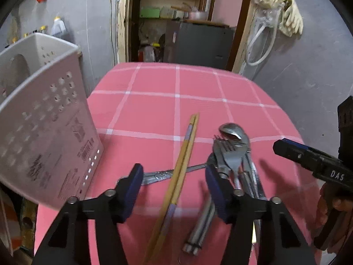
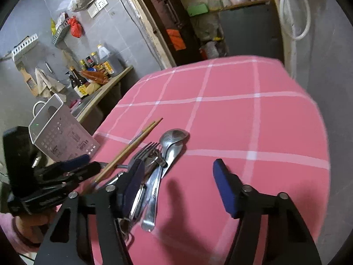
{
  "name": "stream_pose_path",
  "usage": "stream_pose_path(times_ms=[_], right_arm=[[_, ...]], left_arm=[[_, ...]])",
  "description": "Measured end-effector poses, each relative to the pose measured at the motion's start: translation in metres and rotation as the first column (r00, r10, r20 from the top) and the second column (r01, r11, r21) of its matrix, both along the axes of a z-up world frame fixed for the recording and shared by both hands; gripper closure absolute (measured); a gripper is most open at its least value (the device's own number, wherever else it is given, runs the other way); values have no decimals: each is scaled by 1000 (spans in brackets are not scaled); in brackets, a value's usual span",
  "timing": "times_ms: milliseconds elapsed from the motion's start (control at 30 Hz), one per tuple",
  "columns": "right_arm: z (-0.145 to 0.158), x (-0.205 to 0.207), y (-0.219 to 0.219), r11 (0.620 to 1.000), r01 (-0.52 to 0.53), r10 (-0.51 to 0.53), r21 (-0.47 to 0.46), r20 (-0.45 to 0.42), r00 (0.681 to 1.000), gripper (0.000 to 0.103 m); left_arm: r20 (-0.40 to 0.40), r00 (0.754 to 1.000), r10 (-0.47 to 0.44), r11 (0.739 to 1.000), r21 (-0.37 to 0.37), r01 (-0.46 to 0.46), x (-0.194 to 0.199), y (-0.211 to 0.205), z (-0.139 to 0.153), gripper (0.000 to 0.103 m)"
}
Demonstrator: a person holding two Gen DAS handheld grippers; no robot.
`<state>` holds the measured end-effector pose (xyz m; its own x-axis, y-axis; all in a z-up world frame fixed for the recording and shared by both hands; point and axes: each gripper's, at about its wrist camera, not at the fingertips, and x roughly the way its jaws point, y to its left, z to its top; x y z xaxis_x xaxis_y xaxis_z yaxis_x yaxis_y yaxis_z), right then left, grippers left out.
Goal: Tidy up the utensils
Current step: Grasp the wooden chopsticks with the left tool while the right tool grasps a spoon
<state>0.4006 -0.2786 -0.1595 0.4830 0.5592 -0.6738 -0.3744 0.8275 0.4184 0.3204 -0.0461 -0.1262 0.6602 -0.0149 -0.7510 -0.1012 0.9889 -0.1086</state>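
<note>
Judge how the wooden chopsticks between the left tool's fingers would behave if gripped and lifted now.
The wooden chopsticks look thin and rigid, so probably stiff and light. As two separate sticks lying side by side, they may scissor apart or slip unless pinched together. They cross over a metal utensil handle, so lifting could nudge it. The left tool is open around them.

One pair of wooden chopsticks (image 1: pixel 183 154), two sticks lying side by side on one pink checked tablecloth (image 1: pixel 154 101). One white perforated utensil holder (image 1: pixel 48 123). Metal cutlery in one overlapping pile: at least one fork (image 2: pixel 143 152) and two spoons (image 2: pixel 174 137) with bowls nested; further handles lie in the pile, and their exact count cannot be told where they overlap.
</note>
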Motion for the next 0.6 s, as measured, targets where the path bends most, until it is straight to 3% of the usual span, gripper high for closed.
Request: stream_pose_path(times_ms=[300, 367, 600], right_arm=[[-20, 47, 26, 997, -72, 75, 34, -115, 990, 63], [-25, 55, 34, 994, -99, 103, 36, -167, 980, 68], [-42, 81, 53, 981, -137, 176, 137, -335, 926, 72]], left_arm=[[-106, 993, -52, 998, -49, 47, 43, 1, -25, 68], [-105, 993, -61, 997, -56, 55, 47, 0, -27, 68], [-132, 985, -111, 986, -140, 92, 66, 8, -26, 72]])
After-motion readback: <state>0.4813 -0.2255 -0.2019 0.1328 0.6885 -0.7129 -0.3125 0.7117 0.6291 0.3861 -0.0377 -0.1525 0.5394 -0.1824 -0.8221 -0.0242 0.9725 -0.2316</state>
